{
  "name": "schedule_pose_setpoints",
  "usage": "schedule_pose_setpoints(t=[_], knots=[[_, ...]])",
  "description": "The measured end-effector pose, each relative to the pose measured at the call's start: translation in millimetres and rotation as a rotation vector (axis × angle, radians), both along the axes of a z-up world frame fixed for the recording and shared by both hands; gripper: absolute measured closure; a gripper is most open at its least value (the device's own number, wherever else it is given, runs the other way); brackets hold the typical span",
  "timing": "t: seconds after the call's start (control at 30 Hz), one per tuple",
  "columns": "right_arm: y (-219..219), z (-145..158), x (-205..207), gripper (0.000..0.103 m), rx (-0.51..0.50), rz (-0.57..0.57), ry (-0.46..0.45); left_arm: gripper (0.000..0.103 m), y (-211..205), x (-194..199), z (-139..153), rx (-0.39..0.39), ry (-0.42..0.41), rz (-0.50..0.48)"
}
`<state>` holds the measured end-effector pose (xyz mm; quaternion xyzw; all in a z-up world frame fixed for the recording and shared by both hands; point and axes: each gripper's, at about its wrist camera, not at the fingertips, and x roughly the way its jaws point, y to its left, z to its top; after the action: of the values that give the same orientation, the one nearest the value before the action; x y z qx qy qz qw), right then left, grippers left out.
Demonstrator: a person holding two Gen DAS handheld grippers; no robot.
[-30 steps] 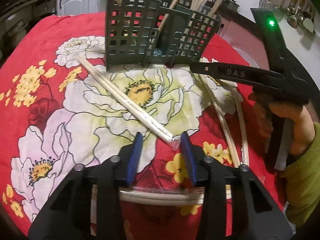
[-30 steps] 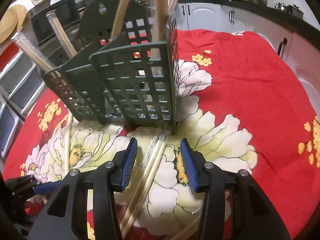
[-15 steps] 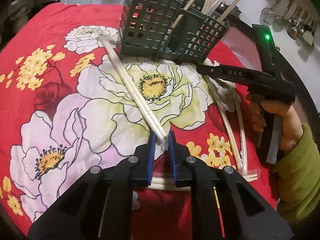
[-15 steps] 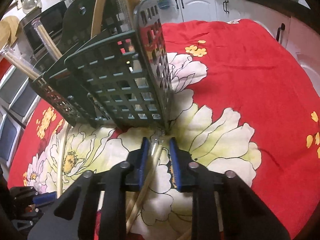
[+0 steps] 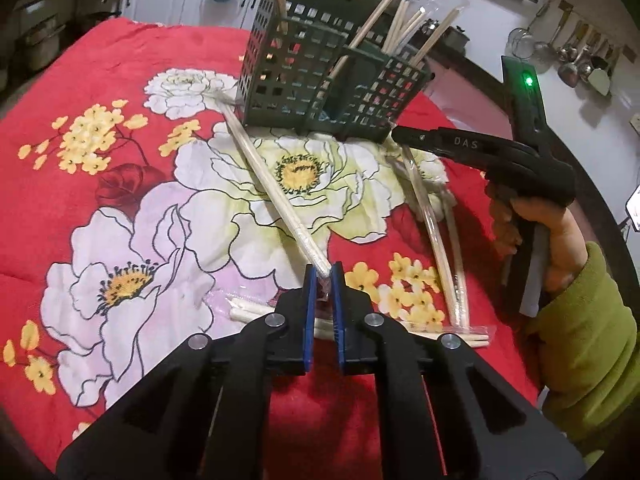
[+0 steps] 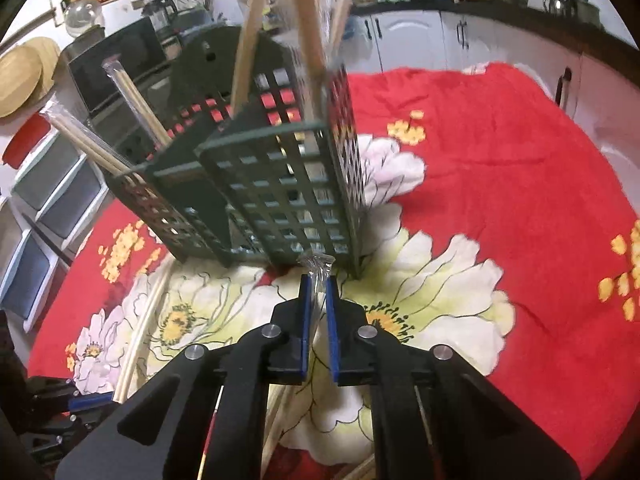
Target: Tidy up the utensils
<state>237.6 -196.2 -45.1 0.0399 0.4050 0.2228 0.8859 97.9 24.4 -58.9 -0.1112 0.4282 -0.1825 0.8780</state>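
Left tool just closing, clamped on wrapped chopsticks slanting ahead toward green utensil caddy. Right tool just closing too, pinching another wrapped pair just before the caddy.

Green basket blocks the table's far middle; loose chopstick packs clutter the right side; left side and near-left corner free.

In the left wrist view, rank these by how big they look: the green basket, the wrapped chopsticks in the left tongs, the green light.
1. Green basket, largest.
2. Wrapped chopsticks in the left tongs: about as long as the basket is wide, far thinner; their near end looms closer, so unsure.
3. Green light, smallest.
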Motion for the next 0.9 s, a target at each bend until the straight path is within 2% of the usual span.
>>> schedule_pose_setpoints(t=[0.27,0.43,0.7,0.9], knots=[[-9,36,-22,0.097,0.082,0.002,-0.114,0.1,-2,-17,29,-0.02,-0.099,-0.032],[-17,64,-40,0.097,0.108,-0.003,-0.219,0.1,-7,-24,48,-0.036,-0.16,-0.044],[-28,103,-67,0.098,0.169,-0.015,-0.373,0.101,-16,-21,73,-0.068,-0.227,-0.075],[-31,129,-88,0.098,0.178,-0.016,-0.497,0.101,-27,-17,95,-0.09,-0.285,-0.117]])
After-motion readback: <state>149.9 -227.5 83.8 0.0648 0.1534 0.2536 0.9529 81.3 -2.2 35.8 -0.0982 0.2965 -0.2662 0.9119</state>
